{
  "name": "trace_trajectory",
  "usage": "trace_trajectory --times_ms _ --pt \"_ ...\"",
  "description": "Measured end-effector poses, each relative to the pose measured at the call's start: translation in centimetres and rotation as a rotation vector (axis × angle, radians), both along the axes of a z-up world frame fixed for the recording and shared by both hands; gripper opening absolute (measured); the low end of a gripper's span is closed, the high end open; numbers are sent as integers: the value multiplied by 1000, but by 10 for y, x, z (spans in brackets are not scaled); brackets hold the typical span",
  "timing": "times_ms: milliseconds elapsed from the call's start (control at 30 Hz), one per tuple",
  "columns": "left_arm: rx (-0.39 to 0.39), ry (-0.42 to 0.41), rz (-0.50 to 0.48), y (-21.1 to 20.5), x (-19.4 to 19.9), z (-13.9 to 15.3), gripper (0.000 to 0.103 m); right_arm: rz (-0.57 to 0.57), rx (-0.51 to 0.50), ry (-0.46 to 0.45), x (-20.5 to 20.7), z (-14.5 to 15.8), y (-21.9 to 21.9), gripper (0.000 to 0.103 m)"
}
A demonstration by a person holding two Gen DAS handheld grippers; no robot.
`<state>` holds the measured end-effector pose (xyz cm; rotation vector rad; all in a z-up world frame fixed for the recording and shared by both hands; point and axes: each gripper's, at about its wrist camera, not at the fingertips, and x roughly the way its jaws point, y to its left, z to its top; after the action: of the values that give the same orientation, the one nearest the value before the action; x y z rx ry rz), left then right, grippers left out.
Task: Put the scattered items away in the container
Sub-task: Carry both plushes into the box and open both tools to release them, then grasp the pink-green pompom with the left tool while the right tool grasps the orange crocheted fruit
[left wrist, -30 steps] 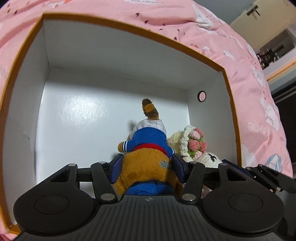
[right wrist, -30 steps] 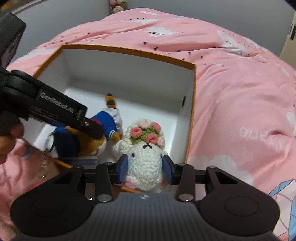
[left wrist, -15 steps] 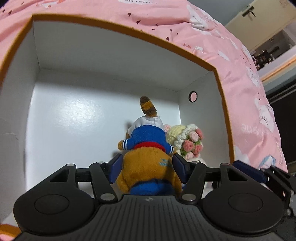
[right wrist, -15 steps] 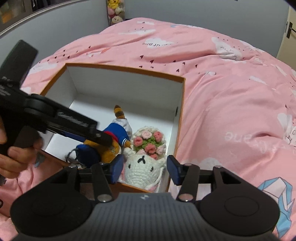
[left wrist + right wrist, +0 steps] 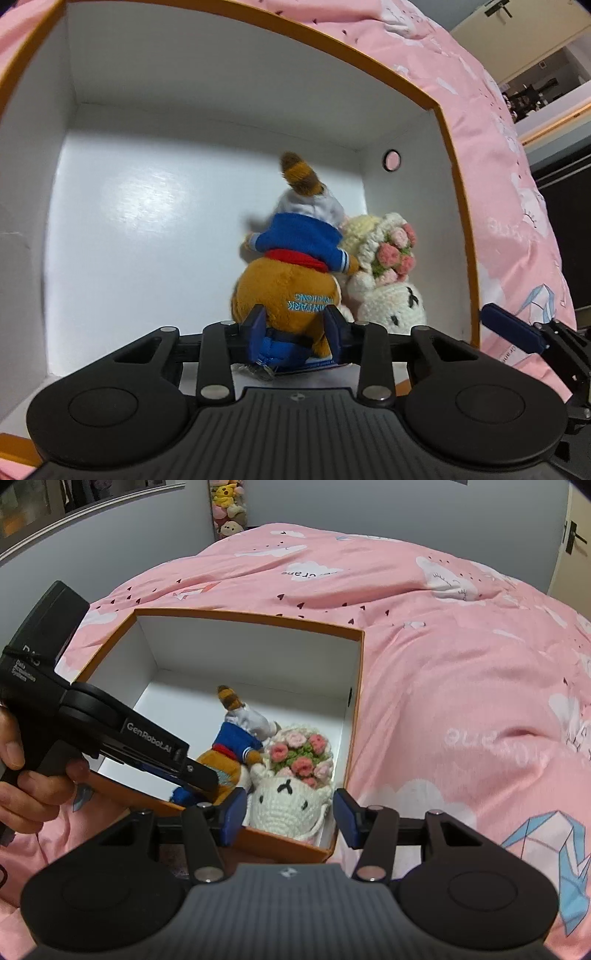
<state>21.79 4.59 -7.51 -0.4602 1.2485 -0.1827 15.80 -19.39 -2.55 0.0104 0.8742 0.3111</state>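
Blue pads of my left hand-held gripper are sitting closest to me, and they have just been closing in: they are now pressing the blue lower end of the plush, which is lying on the white floor of the box. I am seeing that brown toy stretched away from me, blue jacket and striped tail pointing toward the far wall. Just beside it on the right, touching it, the crochet bunny with its pink flowers is resting in the box's near right corner. My right hand-held gripper is hanging over the box's near edge with its jaws apart and nothing between the pads; the bunny is lying beyond them, free. A hand is gripping the left tool's handle at the left. Beyond the box, the pink bedspread is spreading back to a grey wall.
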Motion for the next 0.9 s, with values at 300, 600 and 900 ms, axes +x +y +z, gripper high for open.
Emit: trace_trajectory --times_ms 300,600,900 --pt "85 -117 -28 -1 -22 37 40 -15 40 -39 -12 11 -6 60" --pt "120 -263 -168 -7 -84 84 47 13 52 -25 -39 27 -28 59" --pt "248 -250 -266 -14 -133 79 59 75 -41 52 -48 12 -35 49"
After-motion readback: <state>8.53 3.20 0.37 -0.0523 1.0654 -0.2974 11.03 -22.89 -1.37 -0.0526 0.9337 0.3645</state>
